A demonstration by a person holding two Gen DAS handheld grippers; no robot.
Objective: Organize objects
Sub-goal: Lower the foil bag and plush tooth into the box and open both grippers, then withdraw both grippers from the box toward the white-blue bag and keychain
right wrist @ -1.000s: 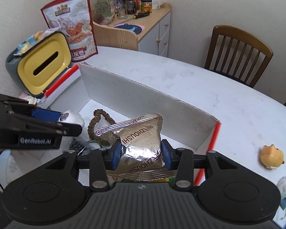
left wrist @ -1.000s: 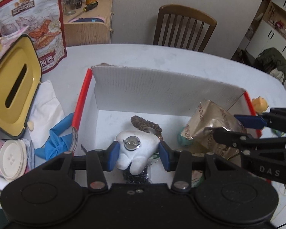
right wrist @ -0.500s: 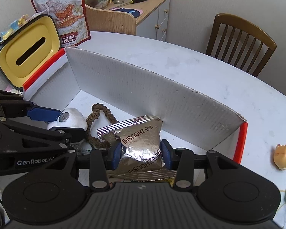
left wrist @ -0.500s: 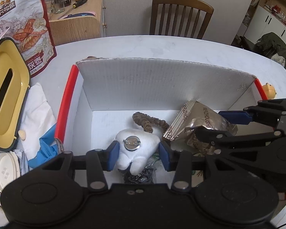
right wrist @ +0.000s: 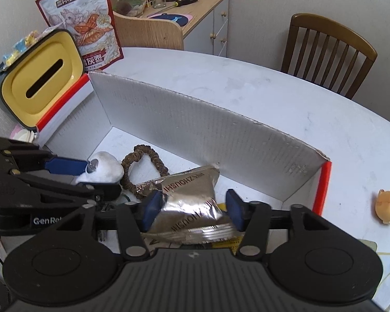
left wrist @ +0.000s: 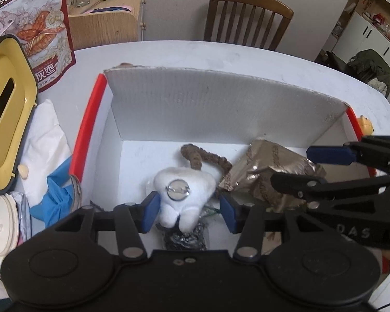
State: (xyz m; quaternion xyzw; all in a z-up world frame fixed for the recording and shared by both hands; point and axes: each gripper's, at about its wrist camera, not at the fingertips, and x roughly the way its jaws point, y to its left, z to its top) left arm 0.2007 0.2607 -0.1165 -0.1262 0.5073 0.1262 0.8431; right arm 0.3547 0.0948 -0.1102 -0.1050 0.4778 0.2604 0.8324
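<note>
Inside the white box, the tooth plush is flanked by the opening left gripper. The foil packet lies between the right gripper pads – parting too, right pad clear. A brown scrunchie sits beyond – further off, a yellow-lidded bin.
</note>
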